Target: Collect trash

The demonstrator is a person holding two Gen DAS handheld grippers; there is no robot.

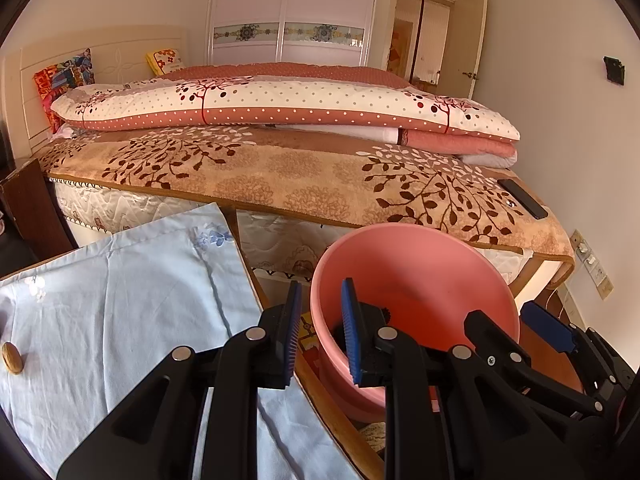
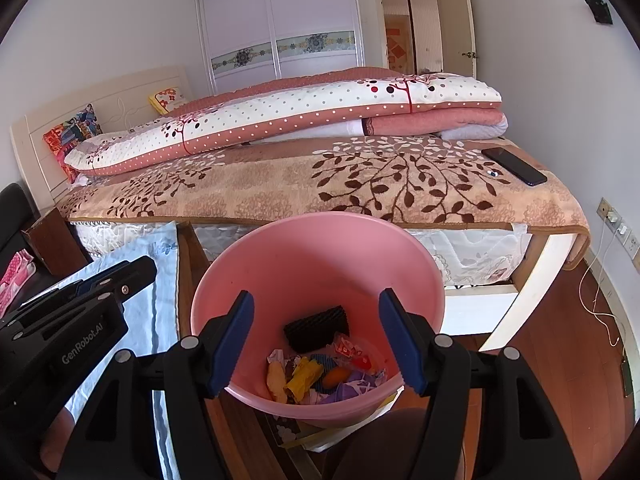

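Cloth: pale blue cloth (image 1: 120,300) spread over a wooden table (image 1: 320,396) at the left, near side; a small oval wooden piece (image 1: 13,357) lies on its left edge.
Left gripper: left gripper (image 1: 320,320) hangs over the table's right edge, jaws a small way apart and empty; the left blue pad is above the cloth edge, the right one (image 1: 352,328) is seen against the bin's inside, and whether it touches the bin I cannot tell.
Bin: pink bin (image 2: 320,264) stands just right of the table, between it and the bed, open top facing up.
Trash: crumpled wrappers and paper (image 2: 320,376) in yellow, orange, purple and white lie on the bin's bottom, with a black ridged block (image 2: 318,328) on the far side of the heap.
Right gripper: right gripper (image 2: 318,340) hangs above the bin's near rim, jaws wide apart, nothing between the pads.
Bed: bed (image 2: 280,184) with a tan leaf-patterned blanket lies beyond the bin; a folded dotted quilt (image 2: 280,120) lies on its far side.
Phone: dark phone (image 2: 514,166) lies flat on the blanket at the bed's right end.
Wall: sockets and a white cable (image 2: 600,280) at the far right.
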